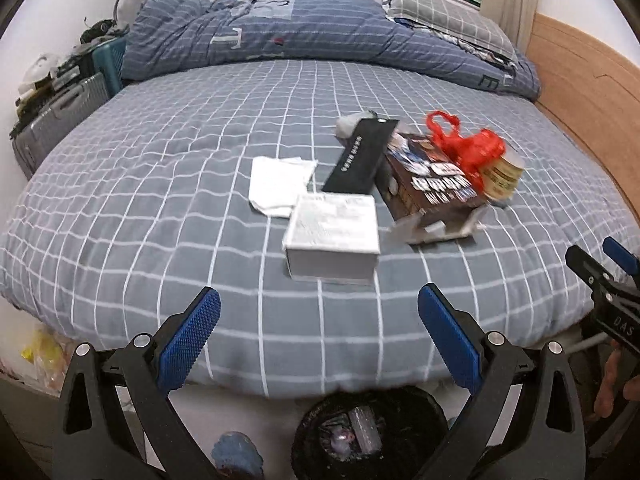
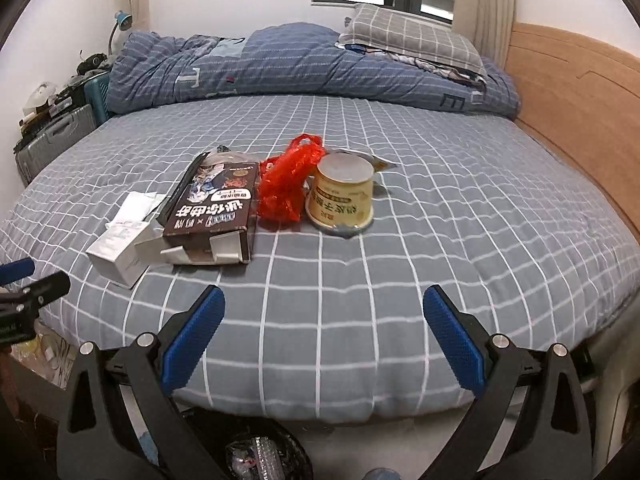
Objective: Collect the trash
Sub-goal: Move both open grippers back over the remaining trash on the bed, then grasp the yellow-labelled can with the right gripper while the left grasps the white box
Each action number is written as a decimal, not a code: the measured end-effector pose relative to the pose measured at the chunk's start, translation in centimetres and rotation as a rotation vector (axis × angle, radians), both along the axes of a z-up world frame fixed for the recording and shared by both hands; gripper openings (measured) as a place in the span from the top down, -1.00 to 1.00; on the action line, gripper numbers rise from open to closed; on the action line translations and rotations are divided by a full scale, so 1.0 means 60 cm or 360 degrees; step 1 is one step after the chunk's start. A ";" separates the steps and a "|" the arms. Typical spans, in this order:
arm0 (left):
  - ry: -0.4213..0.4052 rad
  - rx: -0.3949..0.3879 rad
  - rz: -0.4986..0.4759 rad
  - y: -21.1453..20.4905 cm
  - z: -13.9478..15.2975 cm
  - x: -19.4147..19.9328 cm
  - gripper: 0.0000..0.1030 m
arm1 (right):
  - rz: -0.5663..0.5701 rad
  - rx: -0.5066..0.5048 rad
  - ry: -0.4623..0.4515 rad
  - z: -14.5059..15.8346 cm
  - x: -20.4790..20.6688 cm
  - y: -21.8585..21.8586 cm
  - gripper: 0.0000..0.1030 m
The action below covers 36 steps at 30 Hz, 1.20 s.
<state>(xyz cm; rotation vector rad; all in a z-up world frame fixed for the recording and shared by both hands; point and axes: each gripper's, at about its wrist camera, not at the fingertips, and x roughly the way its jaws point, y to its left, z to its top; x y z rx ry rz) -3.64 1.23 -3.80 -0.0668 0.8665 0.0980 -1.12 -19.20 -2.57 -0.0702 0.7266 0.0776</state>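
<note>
Trash lies on the grey checked bed (image 1: 160,200): a white box (image 1: 332,236), a white paper (image 1: 280,184), a black flat pack (image 1: 362,156), a brown carton (image 1: 436,184) with open flaps, a red plastic bag (image 1: 468,142) and a yellow tub (image 1: 502,174). A black bin (image 1: 368,432) stands on the floor below the bed's edge. My left gripper (image 1: 320,340) is open above the bin, just short of the white box. My right gripper (image 2: 324,340) is open and holds nothing, in front of the carton (image 2: 216,212), red bag (image 2: 288,184) and tub (image 2: 342,196).
A folded blue quilt (image 1: 300,32) and a checked pillow (image 1: 440,12) lie at the far side. A wooden headboard (image 1: 580,92) runs along the right. Suitcases and clutter (image 1: 60,96) stand at the left. A person's hand (image 1: 616,384) holds the right gripper's handle.
</note>
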 end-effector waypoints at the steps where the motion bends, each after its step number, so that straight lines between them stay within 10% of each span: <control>1: 0.0005 0.0005 0.0000 0.001 -0.001 0.009 -0.89 | 0.0005 -0.0011 0.0000 -0.001 0.009 0.002 -0.85; 27: 0.0190 -0.0022 -0.0063 -0.004 -0.092 0.157 -0.86 | -0.0041 0.0119 0.0131 -0.081 0.295 -0.039 -0.55; 36: 0.0210 -0.0056 -0.0094 -0.002 -0.099 0.166 -0.36 | -0.0053 0.0119 0.0120 -0.087 0.316 -0.031 -0.34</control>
